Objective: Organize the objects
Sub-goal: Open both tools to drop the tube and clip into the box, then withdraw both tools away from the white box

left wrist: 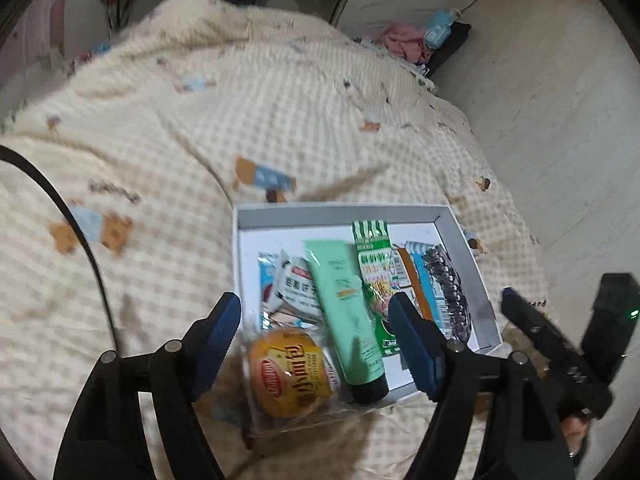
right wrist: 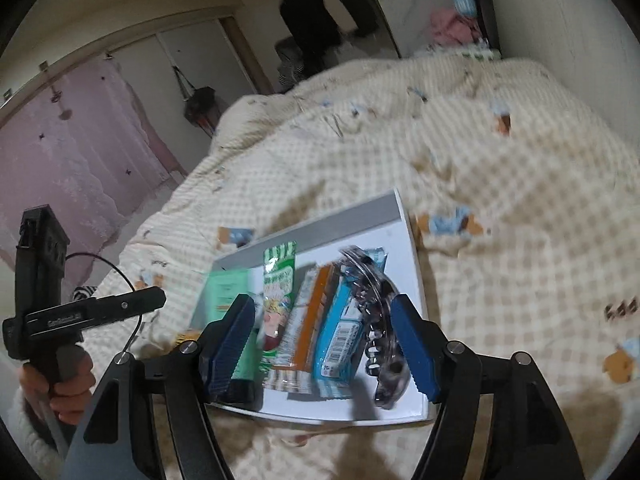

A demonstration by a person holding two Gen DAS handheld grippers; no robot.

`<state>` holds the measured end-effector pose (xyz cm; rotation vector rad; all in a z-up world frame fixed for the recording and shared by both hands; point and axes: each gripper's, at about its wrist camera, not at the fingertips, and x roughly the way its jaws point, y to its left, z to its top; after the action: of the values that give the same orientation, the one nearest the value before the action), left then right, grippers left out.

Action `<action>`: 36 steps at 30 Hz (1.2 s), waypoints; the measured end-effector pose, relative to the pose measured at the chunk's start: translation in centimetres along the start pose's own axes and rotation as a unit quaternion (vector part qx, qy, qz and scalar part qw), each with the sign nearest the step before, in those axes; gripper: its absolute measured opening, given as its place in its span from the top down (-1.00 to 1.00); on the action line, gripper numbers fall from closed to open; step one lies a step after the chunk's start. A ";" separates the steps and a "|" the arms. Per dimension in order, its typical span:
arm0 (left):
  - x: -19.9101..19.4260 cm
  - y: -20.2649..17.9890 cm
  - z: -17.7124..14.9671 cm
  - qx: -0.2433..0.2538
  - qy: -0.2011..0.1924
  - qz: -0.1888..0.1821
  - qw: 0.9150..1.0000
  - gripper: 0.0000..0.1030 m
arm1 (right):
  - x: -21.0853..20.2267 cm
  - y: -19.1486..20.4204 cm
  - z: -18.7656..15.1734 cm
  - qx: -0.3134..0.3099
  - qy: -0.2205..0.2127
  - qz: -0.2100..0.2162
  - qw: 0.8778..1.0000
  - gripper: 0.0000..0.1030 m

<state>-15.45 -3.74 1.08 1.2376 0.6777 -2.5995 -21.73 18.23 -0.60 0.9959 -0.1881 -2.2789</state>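
Box (left wrist: pixel 340 214) white, shallow, crowded with packets.

Black grippers (left wrist: pixel 316 340), blue ribbed pads (right wrist: pixel 416 348), silver screws, thin blk cable

You have one white tray (left wrist: pixel 460 236) on one checked bedcover (left wrist: pixel 200 120). In or at the tray you can count one mint-green tube (left wrist: pixel 344 304), one green striped sachet (left wrist: pixel 376 264), one hair claw clip (right wrist: pixel 372 312), one blue-wrapped bar (right wrist: pixel 340 332), one orange-edged packet (right wrist: pixel 308 320) and one wrapped bun (left wrist: pixel 288 376). The small white sachets (left wrist: pixel 296 284) are overlapped; number unclear.
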 end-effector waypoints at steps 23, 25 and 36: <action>-3.9 -2.1 -8.9 0.138 -0.062 0.034 0.988 -0.99 | -4.7 4.3 -8.2 -0.100 -0.010 -0.085 0.991 -1.00; -3.8 -2.5 -9.2 0.150 -0.067 0.036 0.986 -0.99 | -4.6 4.8 -8.1 -0.115 -0.010 -0.072 0.991 -1.00; -3.4 -3.2 -10.0 0.167 -0.055 0.041 0.984 -0.99 | -4.1 5.1 -8.6 -0.126 -0.001 -0.060 0.990 -1.00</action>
<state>-7.58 3.67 -0.77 1.1645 0.1683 -2.7640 -11.10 17.72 -2.29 0.8922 0.1612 -2.3398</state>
